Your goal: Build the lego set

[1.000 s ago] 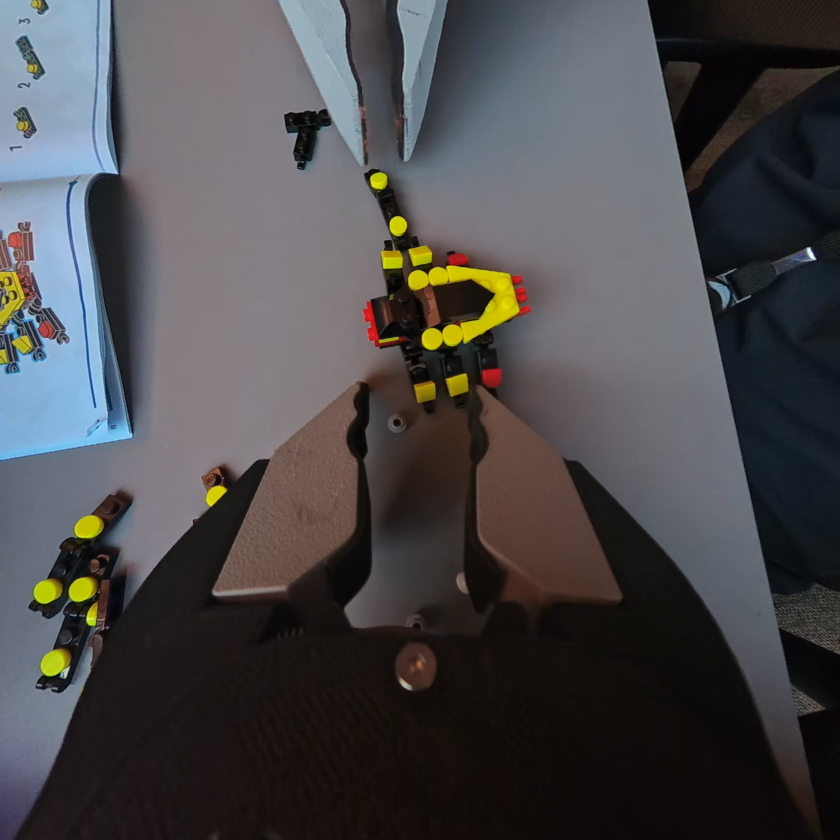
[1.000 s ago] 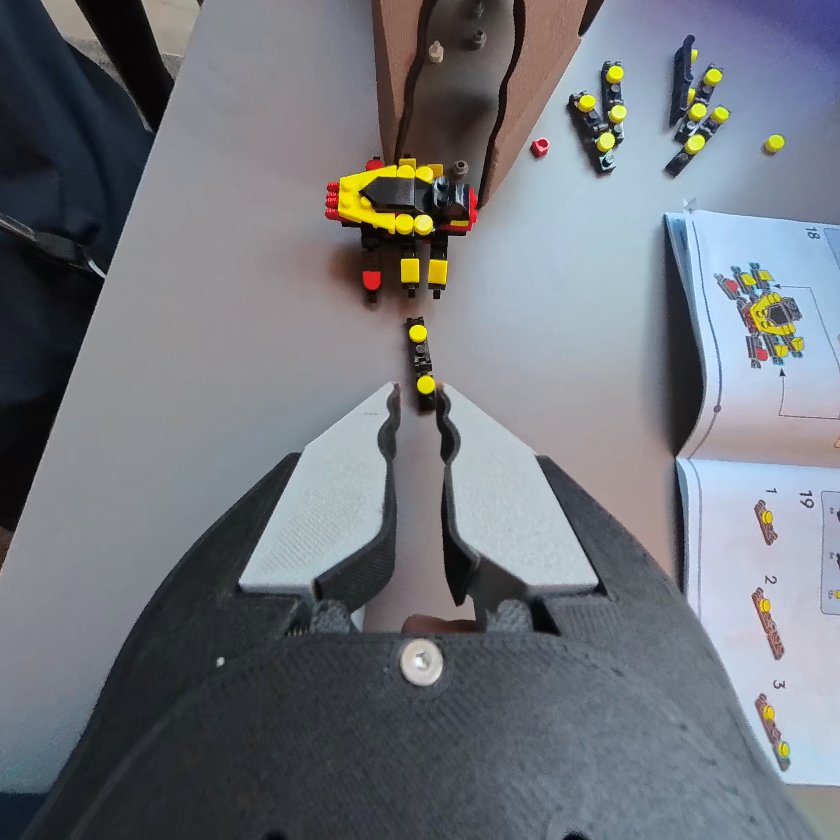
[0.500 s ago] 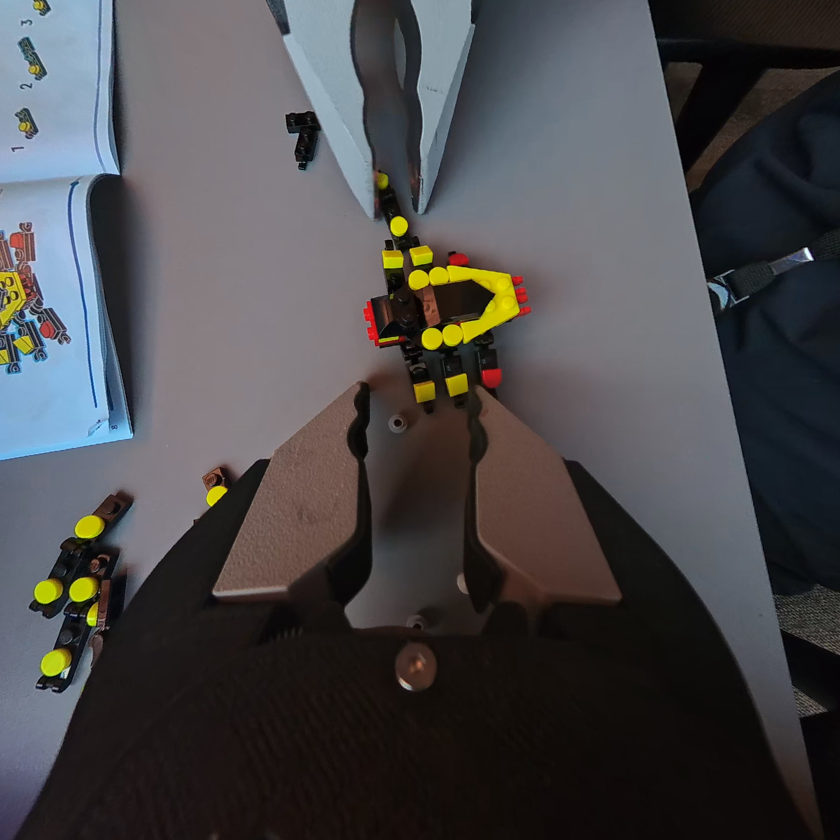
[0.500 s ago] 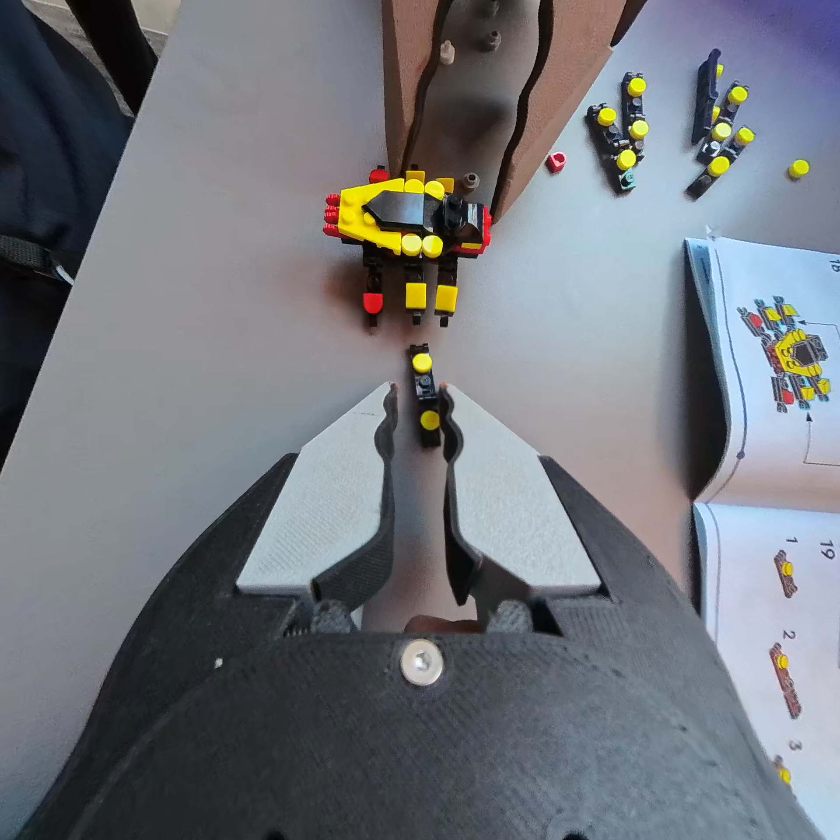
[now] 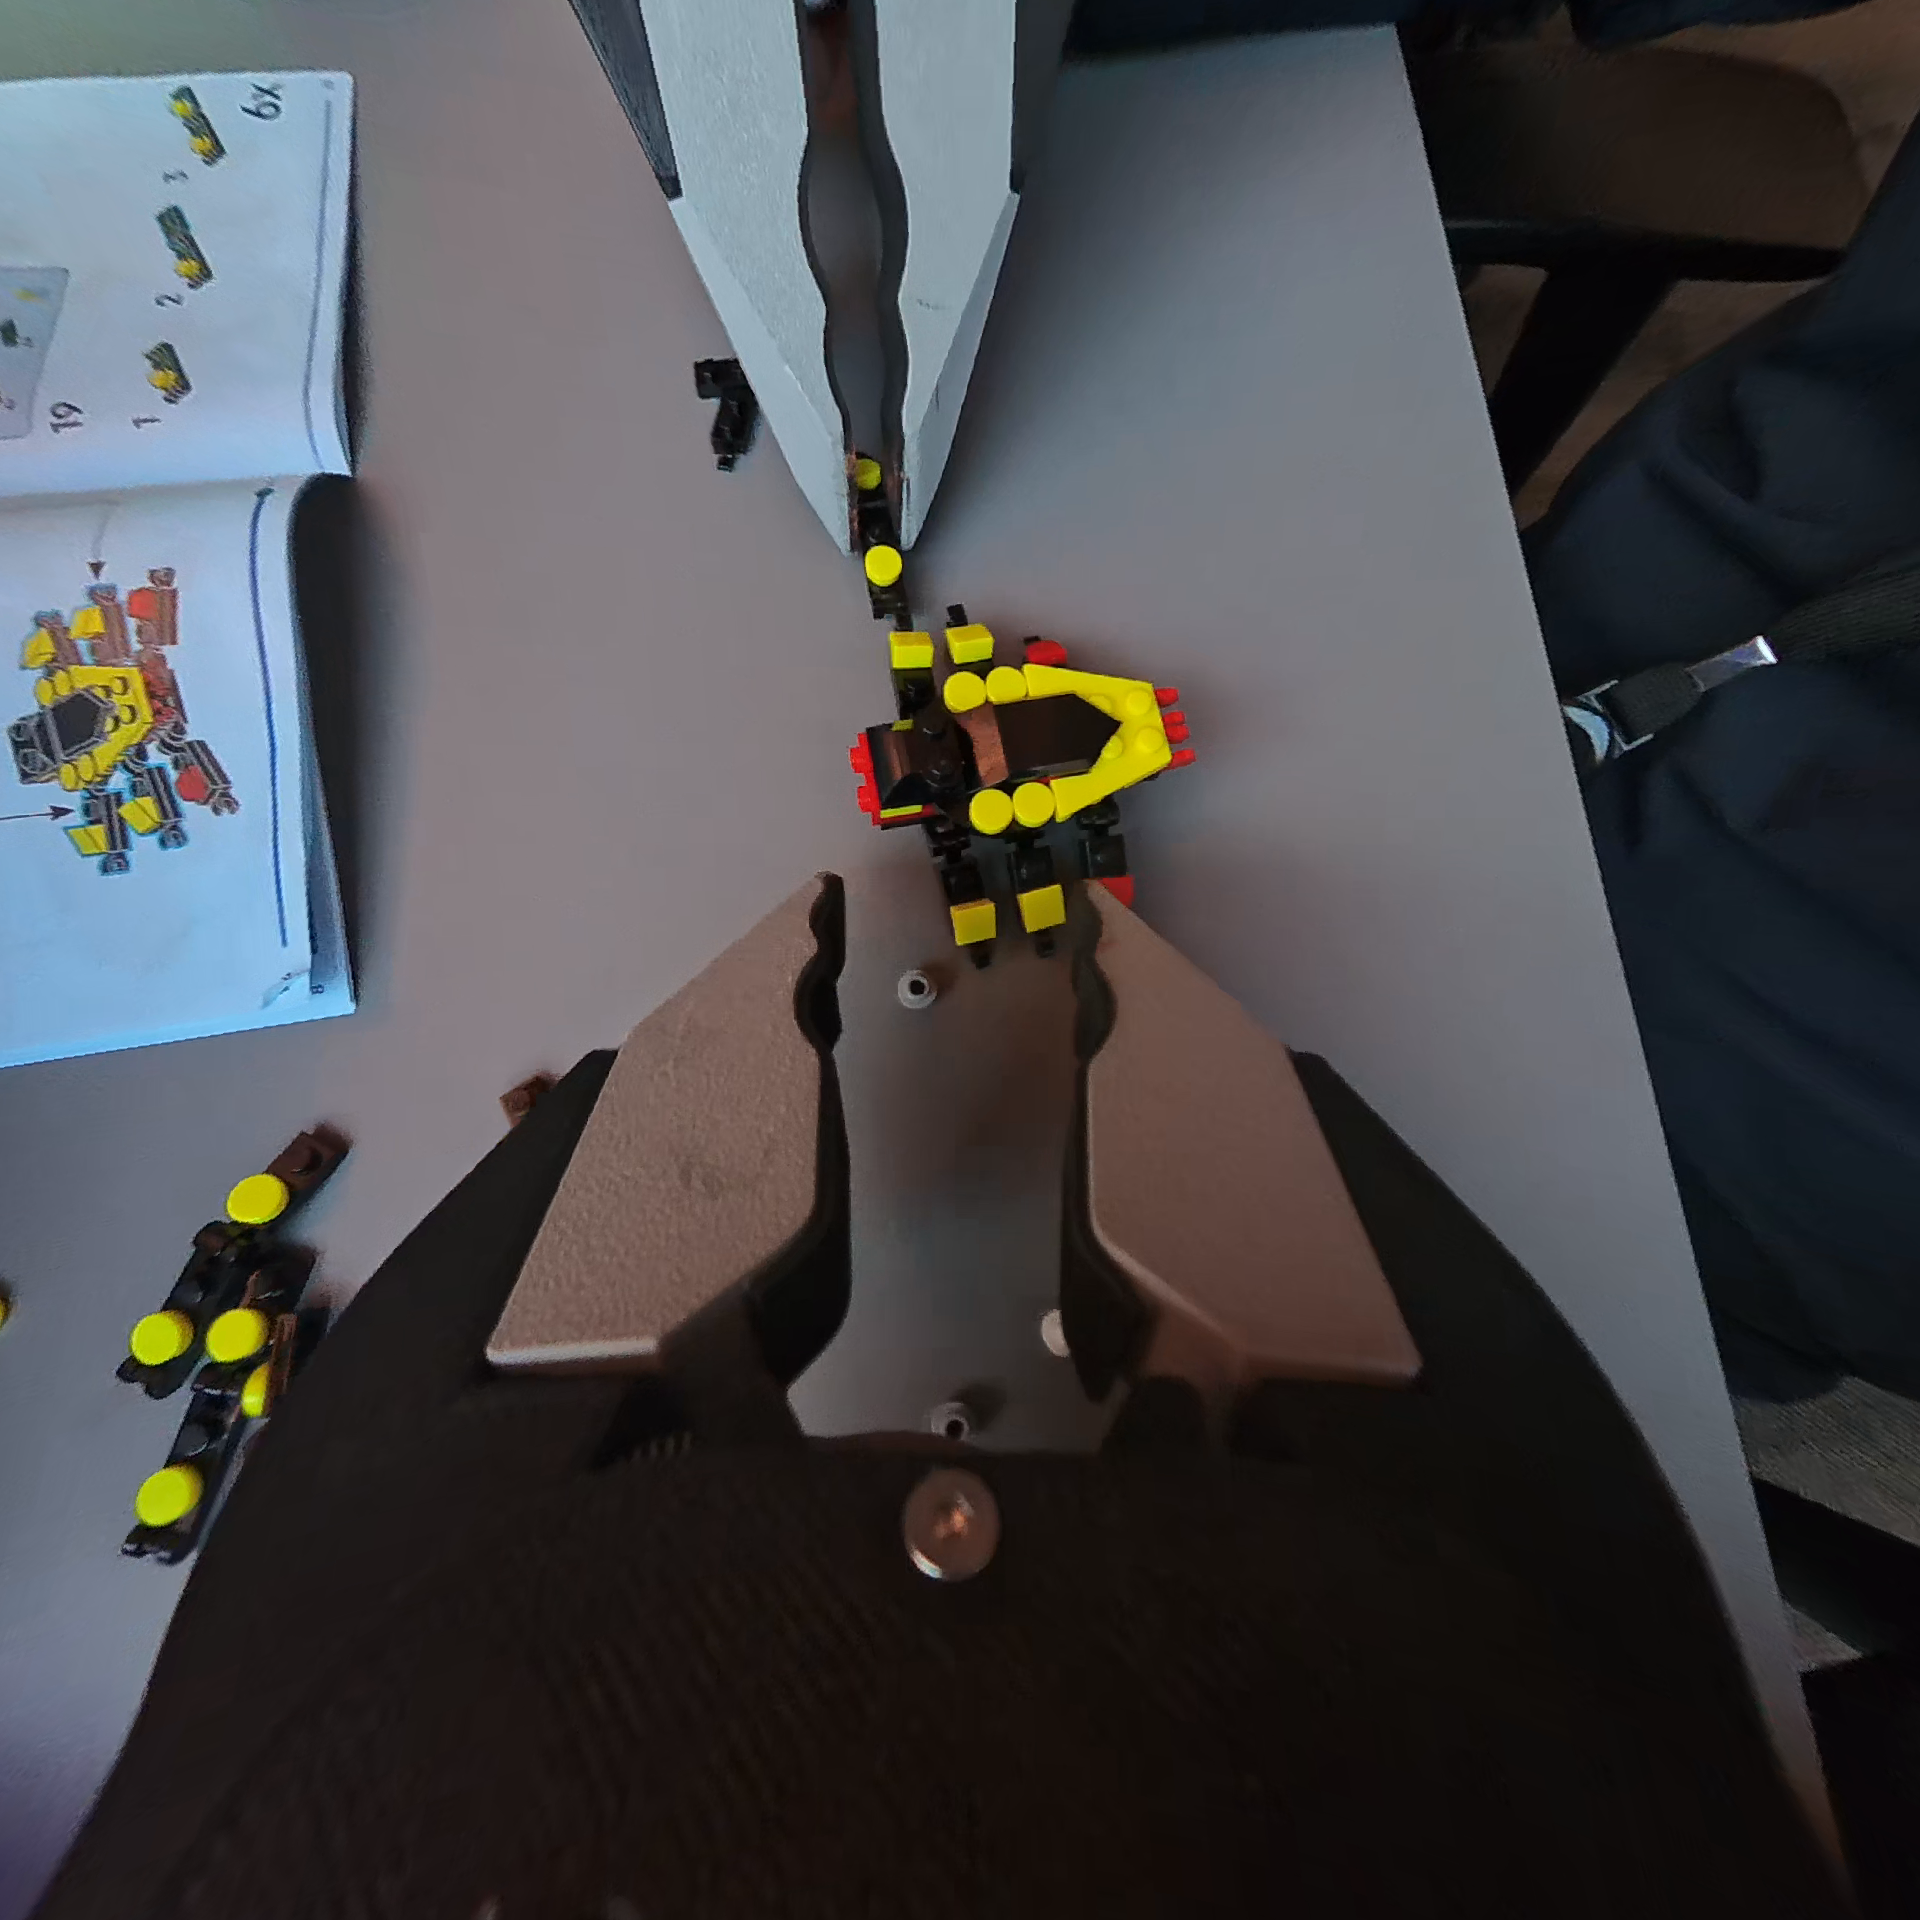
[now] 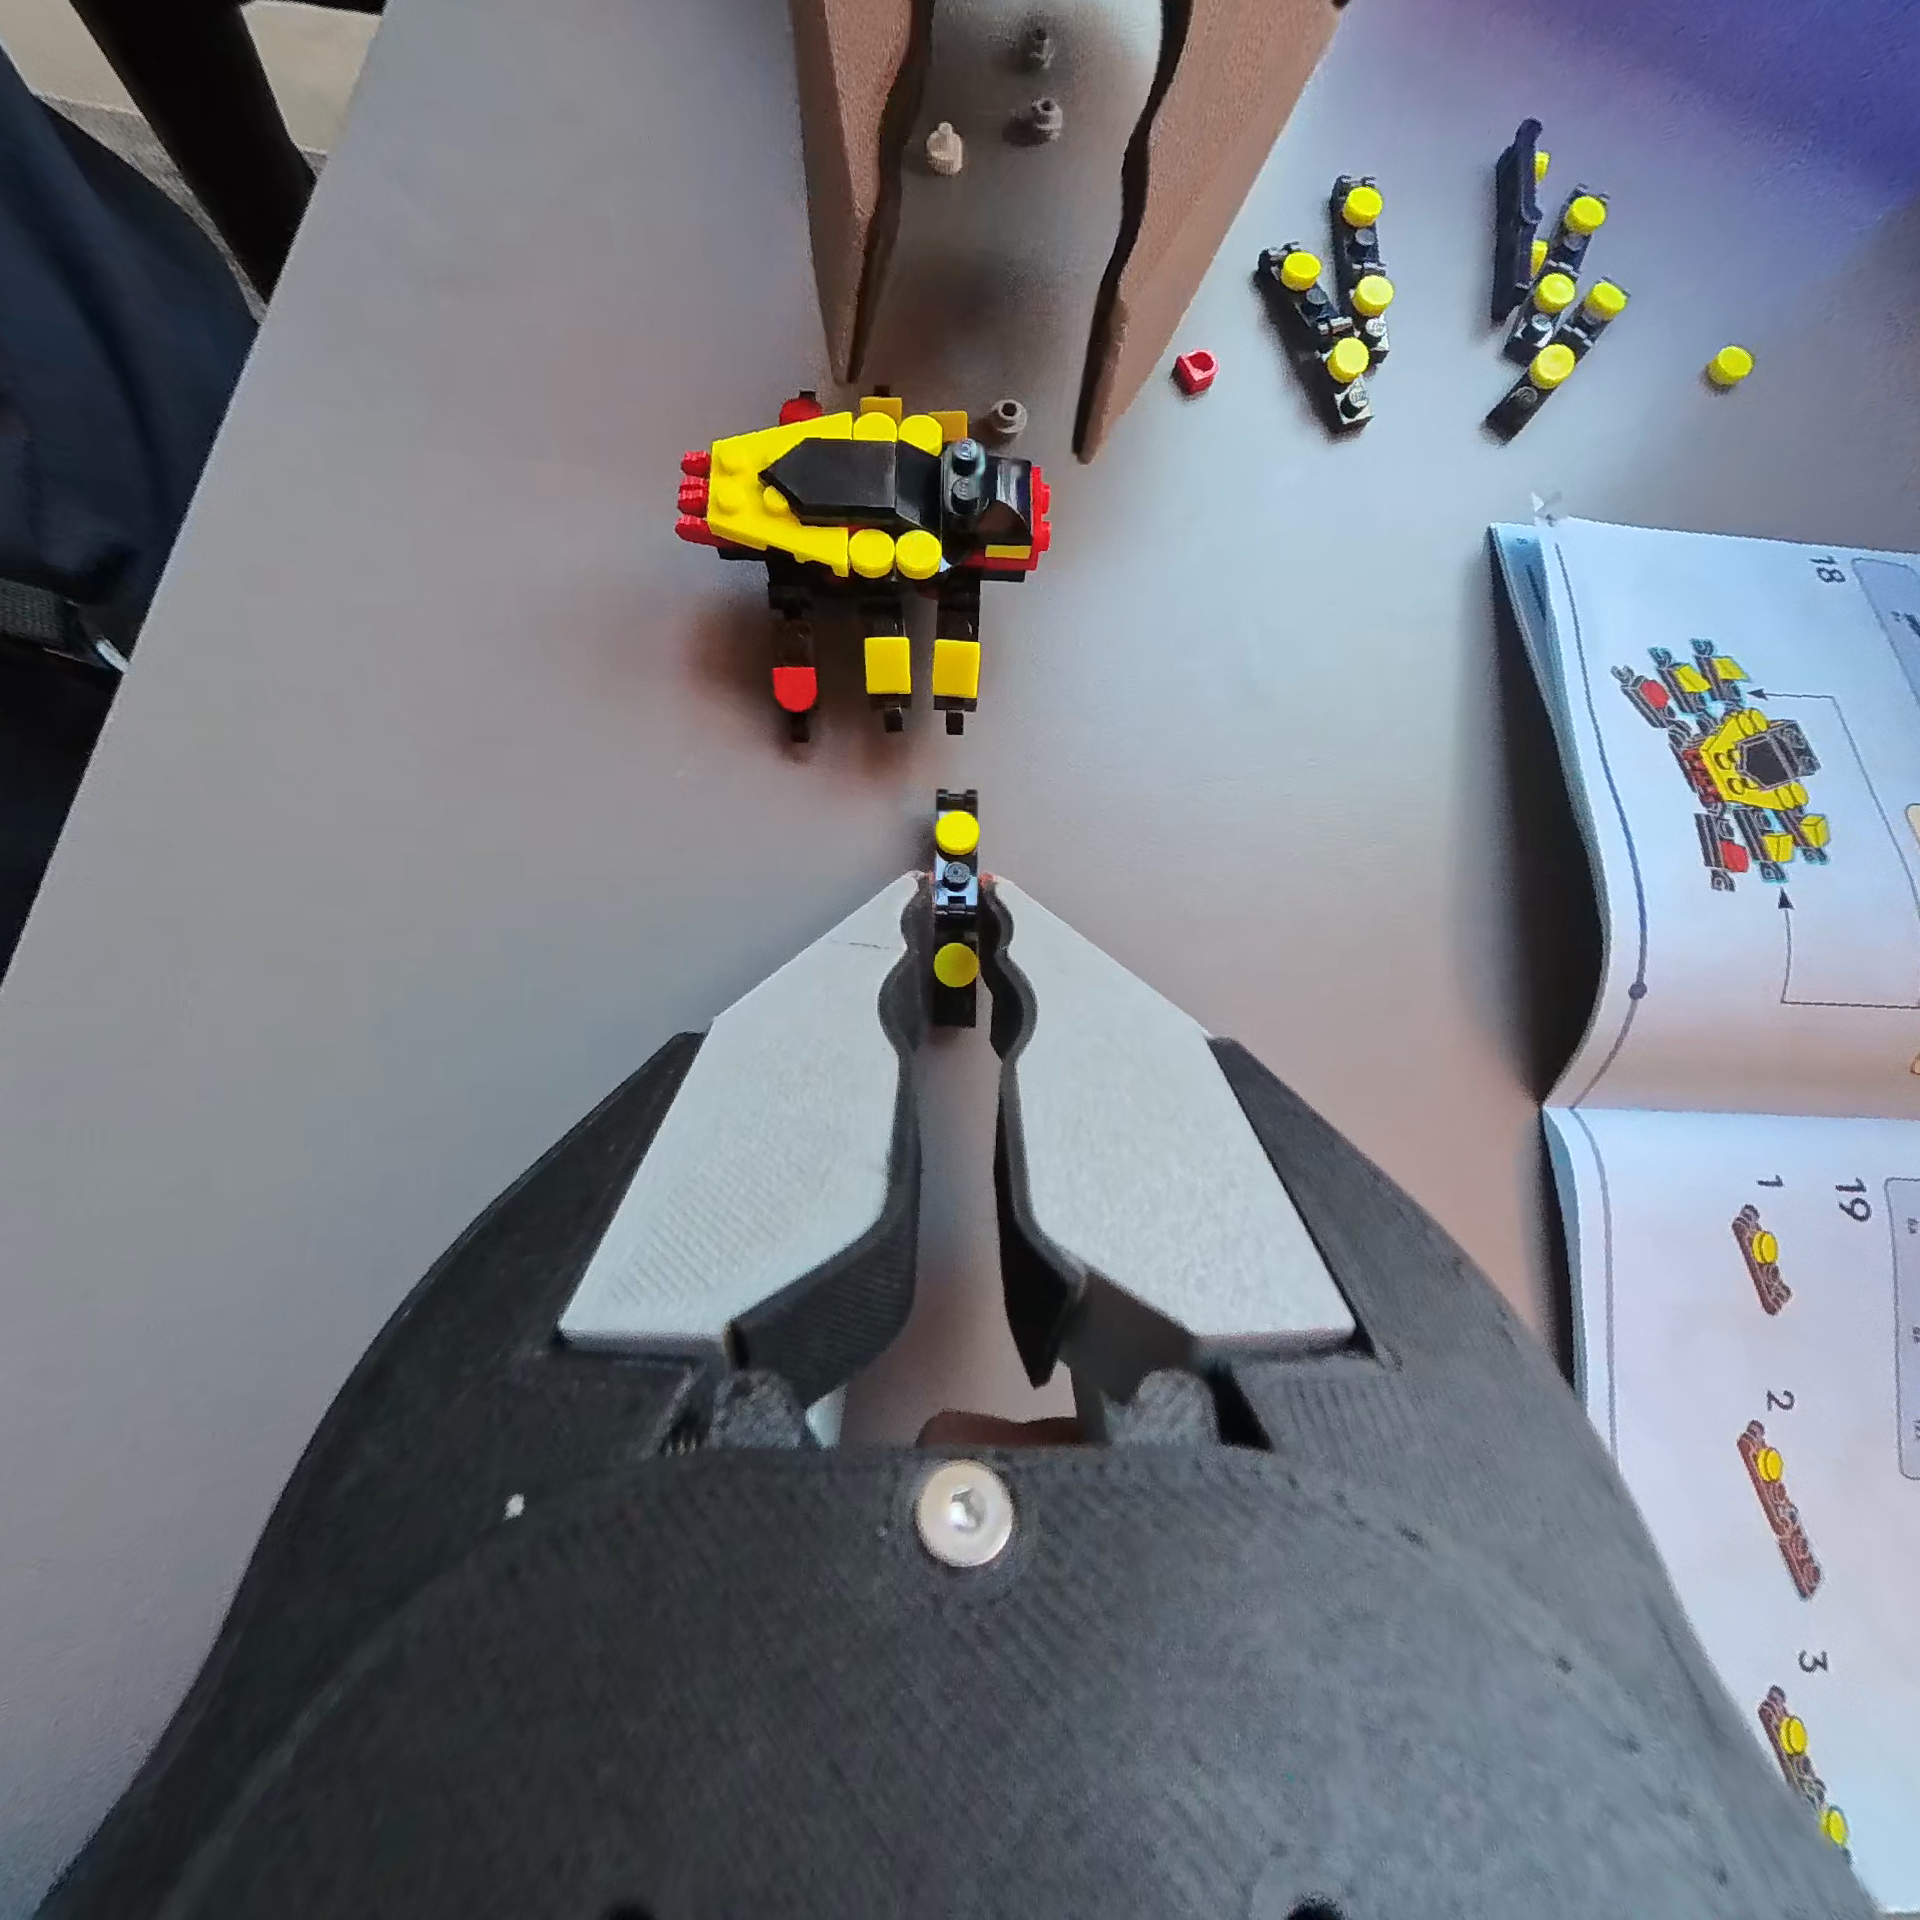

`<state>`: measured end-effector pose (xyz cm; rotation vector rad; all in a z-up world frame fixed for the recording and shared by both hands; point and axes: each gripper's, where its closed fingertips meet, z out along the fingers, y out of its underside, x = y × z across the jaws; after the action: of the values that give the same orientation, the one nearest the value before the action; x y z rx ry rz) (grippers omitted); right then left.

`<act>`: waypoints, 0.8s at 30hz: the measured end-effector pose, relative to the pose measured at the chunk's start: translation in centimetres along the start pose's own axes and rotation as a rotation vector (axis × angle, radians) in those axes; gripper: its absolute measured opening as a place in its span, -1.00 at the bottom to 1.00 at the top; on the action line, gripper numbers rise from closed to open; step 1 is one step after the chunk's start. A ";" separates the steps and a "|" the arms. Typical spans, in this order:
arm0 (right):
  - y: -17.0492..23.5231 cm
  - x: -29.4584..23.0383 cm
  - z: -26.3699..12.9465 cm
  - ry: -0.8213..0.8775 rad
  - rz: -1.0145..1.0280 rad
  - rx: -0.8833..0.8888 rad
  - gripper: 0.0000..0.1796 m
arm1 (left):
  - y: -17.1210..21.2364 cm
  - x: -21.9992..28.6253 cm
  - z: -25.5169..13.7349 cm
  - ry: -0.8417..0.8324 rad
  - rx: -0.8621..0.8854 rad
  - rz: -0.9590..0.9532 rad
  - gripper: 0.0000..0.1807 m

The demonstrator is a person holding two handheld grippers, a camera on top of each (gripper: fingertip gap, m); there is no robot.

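The yellow, black and red lego model [image 5: 1023, 743] stands on the grey table [image 5: 571, 727]; it also shows in the right wrist view [image 6: 862, 499]. My left gripper [image 5: 961, 909] is open and empty, its brown fingertips just short of the model's near legs. My right gripper [image 6: 956, 894] is shut on a black leg piece with two yellow studs [image 6: 956, 831], which lies flat and points at the model's legs with a small gap. From the left wrist view the right gripper [image 5: 878, 520] holds that leg piece [image 5: 883, 566] just beyond the model.
An open instruction booklet [image 5: 156, 727] lies beside the model. Several black leg pieces with yellow studs [image 6: 1340, 301] lie in a group, with a small red piece [image 6: 1195, 369] and a loose yellow stud [image 6: 1730, 366]. A small black piece [image 5: 727, 410] lies near the right gripper. The table edge [image 5: 1538, 727] is close. Spacing between my two grippers at the tips: around 9 centimeters.
My right gripper has moved forward over the black leg piece and closed its fingers on it. My left gripper and the model have stayed put.
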<state>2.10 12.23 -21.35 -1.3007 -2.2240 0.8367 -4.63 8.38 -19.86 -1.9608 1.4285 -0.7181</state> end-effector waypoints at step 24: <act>1.2 0.3 -2.3 0.012 0.028 0.051 -0.95 | -2.4 -7.0 -2.9 -0.340 0.199 -0.156 -0.70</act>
<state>4.18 13.57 -20.43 -1.3119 -2.1656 0.8880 -7.12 15.17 -16.73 -1.9402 0.9745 -0.5375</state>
